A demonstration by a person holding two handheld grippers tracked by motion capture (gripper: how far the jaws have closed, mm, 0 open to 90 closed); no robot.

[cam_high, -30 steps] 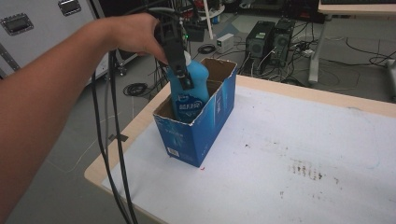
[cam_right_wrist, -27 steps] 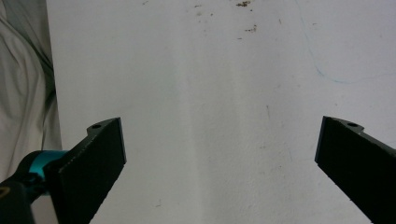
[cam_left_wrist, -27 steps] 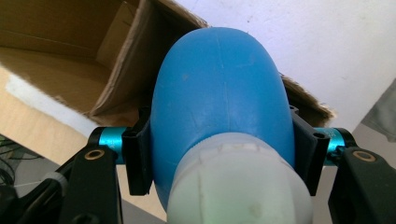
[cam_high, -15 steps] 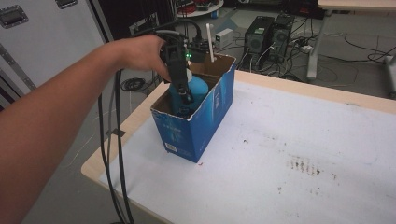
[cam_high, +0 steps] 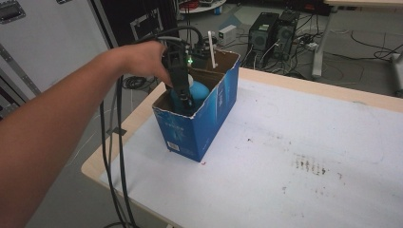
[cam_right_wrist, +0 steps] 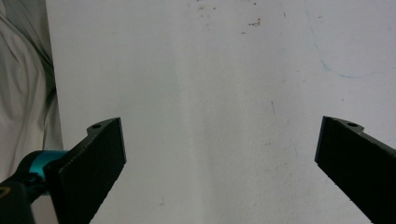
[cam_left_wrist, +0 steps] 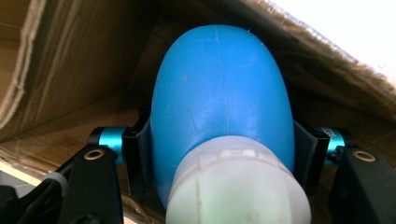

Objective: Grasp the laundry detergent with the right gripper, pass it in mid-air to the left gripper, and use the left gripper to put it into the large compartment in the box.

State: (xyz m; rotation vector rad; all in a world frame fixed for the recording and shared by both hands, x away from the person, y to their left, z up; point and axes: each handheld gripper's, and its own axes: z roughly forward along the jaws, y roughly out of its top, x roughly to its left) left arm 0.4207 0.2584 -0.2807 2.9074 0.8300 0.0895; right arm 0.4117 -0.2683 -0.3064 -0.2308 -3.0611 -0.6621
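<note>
Blue bottle point(cam_left_wrist: 219, 102) inside cardboard box point(cam_high: 214, 114)

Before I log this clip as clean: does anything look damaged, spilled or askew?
Only wear: the blue box has a ragged, torn top edge, and the white table carries brownish stains. The left tool holds the blue bottle inside the box; nothing spilled.

Black handheld grippers, teal fittings

Left gripper point(cam_high: 183, 97): green light, black cables; right gripper point(cam_right_wrist: 219, 154): flat black fingers point(cam_right_wrist: 100, 163), brass screws, bare forearm.
</note>
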